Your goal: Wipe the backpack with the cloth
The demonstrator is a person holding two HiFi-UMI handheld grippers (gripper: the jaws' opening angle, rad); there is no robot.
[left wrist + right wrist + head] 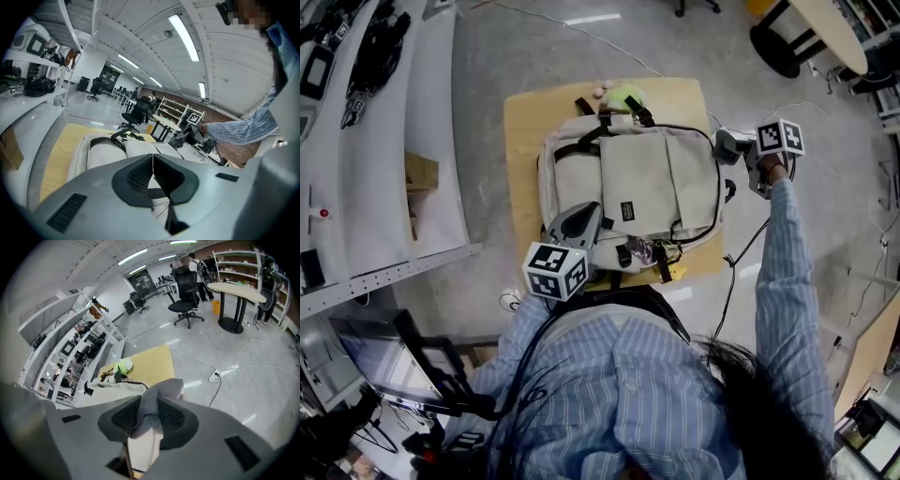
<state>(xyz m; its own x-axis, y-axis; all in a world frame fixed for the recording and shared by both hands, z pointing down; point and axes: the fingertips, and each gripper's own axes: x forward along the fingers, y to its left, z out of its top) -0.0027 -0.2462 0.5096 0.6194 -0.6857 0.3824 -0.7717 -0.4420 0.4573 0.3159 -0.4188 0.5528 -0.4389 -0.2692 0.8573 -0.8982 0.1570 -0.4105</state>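
Pinching the cloth (154, 397) beside the backpack (647, 183): right gripper (149, 423).

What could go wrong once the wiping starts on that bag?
The cloth is pinched by only a fold in the right gripper, so it might slip out when dragged. The backpack nearly fills the small table, and the left gripper is shut on nothing rather than holding the backpack, so a hard stroke could shove it toward an edge.
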